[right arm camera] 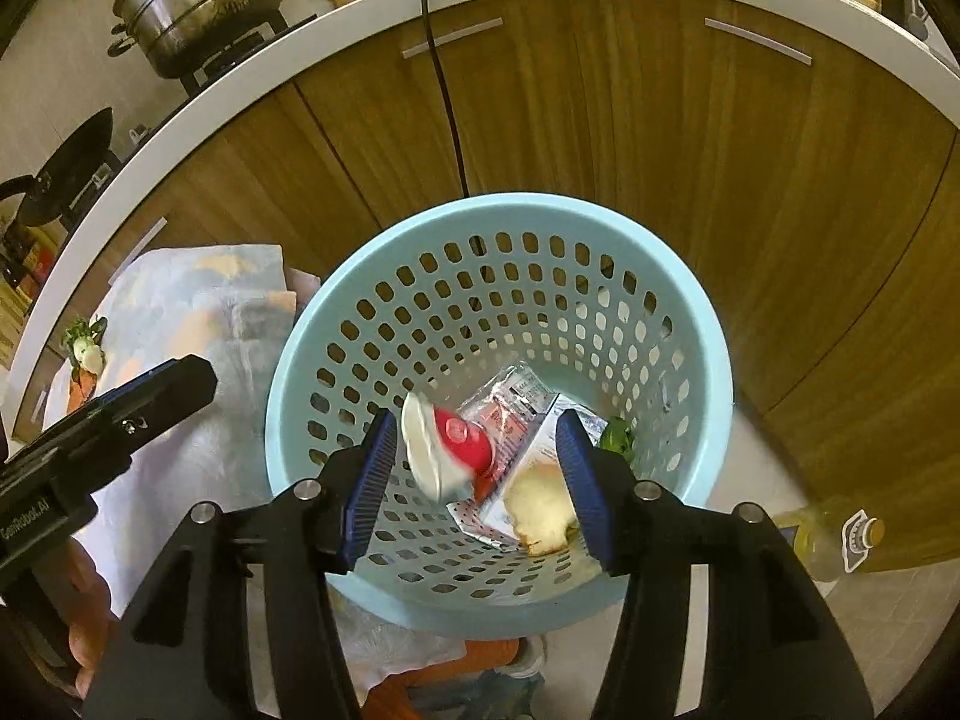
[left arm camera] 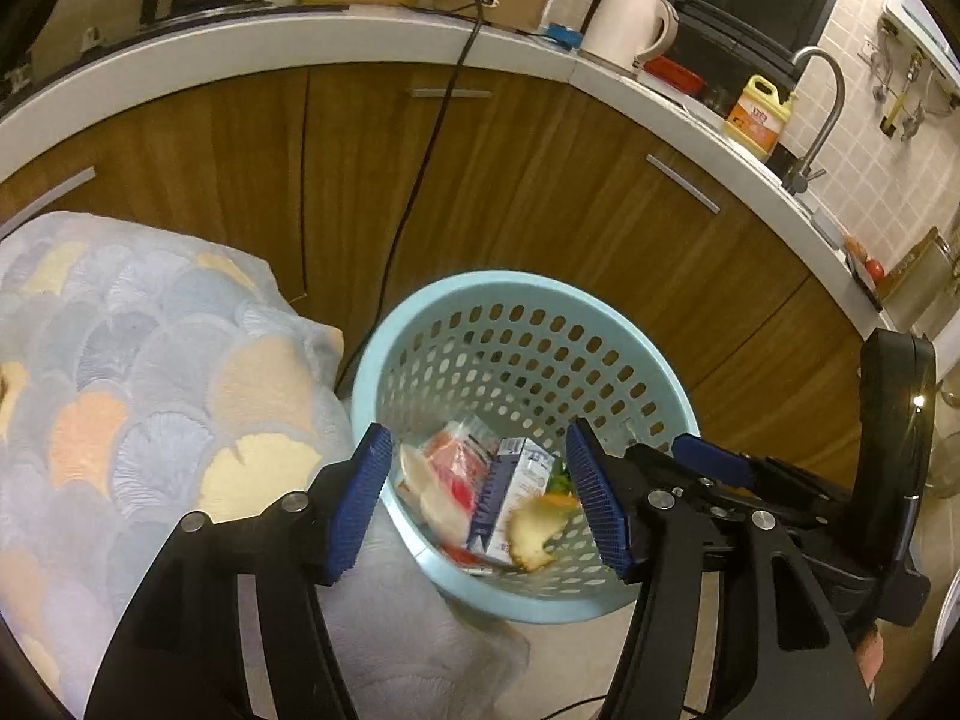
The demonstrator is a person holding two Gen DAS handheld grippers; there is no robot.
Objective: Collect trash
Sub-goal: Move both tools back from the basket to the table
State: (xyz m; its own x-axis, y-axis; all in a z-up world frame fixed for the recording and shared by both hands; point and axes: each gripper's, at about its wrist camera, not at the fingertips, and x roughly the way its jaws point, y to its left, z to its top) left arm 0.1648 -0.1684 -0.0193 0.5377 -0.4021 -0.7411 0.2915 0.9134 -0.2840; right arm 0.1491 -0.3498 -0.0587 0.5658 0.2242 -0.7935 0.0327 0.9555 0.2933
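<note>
Cabinets (right arm camera: 690, 150) fill the background, floor below. Cloth-covered table (left arm camera: 150, 360) sits left of the bin, touching its rim. Bin (right arm camera: 708, 360), light blue and perforated, stands on the floor against the cabinets. I have both tongs over it: left tongs (left arm camera: 480, 498) wide open and empty, right tongs (right arm camera: 477, 480) wide open and empty too.

Trash in the bin: carton (left arm camera: 510, 498), red-and-white wrapper (right arm camera: 504, 420), red cup with white lid (right arm camera: 456, 444), bitten bread piece (right arm camera: 540, 510), something green (right arm camera: 615, 438) at the far side.

My read: most of the job is done. What's left: veg scraps (right arm camera: 87, 348) on the cloth at the table's far end. A bottle (right arm camera: 834, 540) lies on the floor right of the bin; can't tell if it counts as trash.
</note>
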